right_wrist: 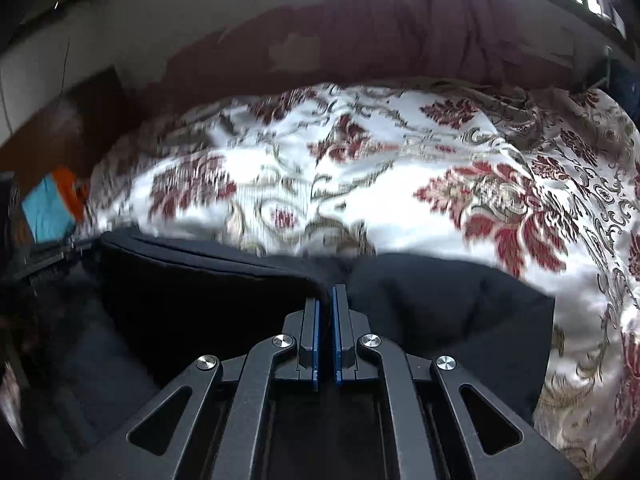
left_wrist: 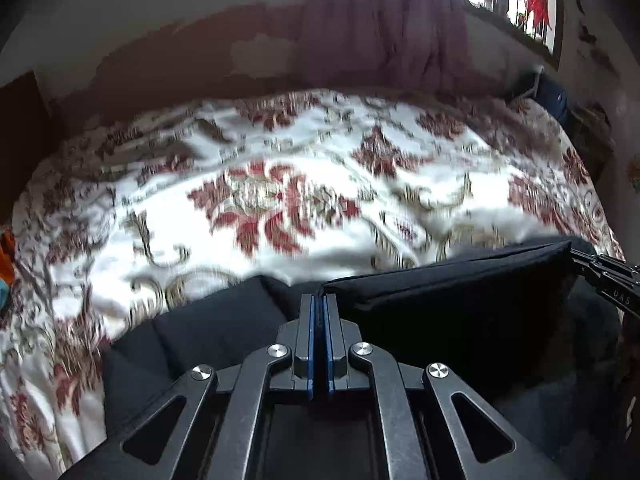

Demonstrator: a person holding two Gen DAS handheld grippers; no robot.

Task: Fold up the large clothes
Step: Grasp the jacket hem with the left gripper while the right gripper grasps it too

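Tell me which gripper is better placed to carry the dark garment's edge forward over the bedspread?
Neither clearly: left gripper and right gripper are both shut on the dark garment, its edge stretched between them. The floral bedspread lies ahead of both, so move together.

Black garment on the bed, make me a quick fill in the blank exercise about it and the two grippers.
1. The left gripper and right gripper each pinch a corner of the ____ garment.
2. Its edge is stretched ____ the two grippers.
3. The bedspread has a ____ floral pattern on white.
4. Both grippers' jaws are ____.

Missing words: black; between; red; shut
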